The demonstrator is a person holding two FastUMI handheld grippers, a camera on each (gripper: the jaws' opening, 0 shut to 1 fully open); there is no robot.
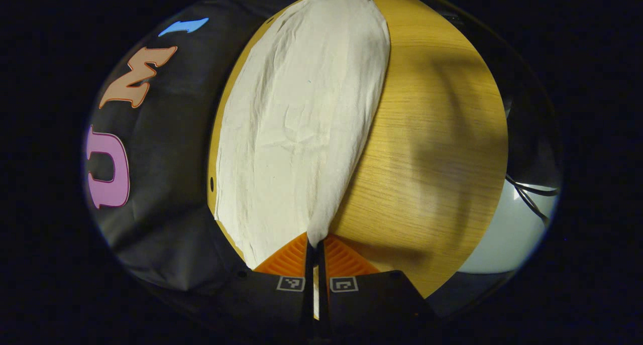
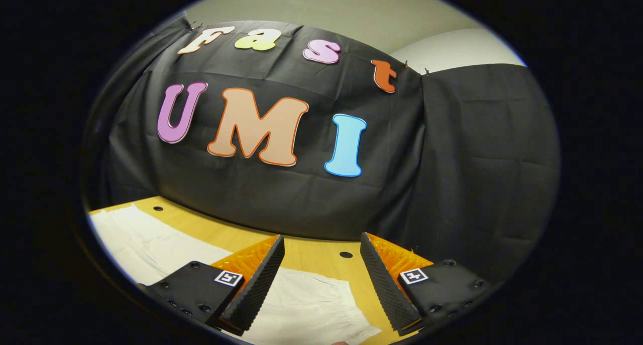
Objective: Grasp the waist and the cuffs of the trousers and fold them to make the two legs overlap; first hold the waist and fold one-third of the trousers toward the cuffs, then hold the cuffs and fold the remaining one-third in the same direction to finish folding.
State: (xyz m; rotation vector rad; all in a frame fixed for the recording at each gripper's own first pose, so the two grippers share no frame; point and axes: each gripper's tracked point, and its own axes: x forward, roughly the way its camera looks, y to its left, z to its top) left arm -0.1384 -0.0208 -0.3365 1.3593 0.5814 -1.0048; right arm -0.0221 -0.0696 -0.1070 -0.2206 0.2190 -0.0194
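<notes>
The cream-white cotton trousers (image 1: 301,124) lie stretched along the light wooden worktop (image 1: 432,149), close to its far edge by the black cloth wall (image 1: 171,149), with bare wood on the near side. In the left gripper view we have one end of the cloth pinched: the left gripper (image 1: 316,244) is closed tight on a corner of the fabric, and the cloth rises from the fingers in a taut ridge. In the right gripper view the right gripper (image 2: 321,279) hangs above the other end of the trousers (image 2: 306,310), jaws wide apart and holding nothing.

We judge that the right side must take its end before any fold begins. We should lower it onto the cloth edge, close on both layers, then lift both ends together, keeping the fabric taut so the legs overlap squarely along the worktop edge.
</notes>
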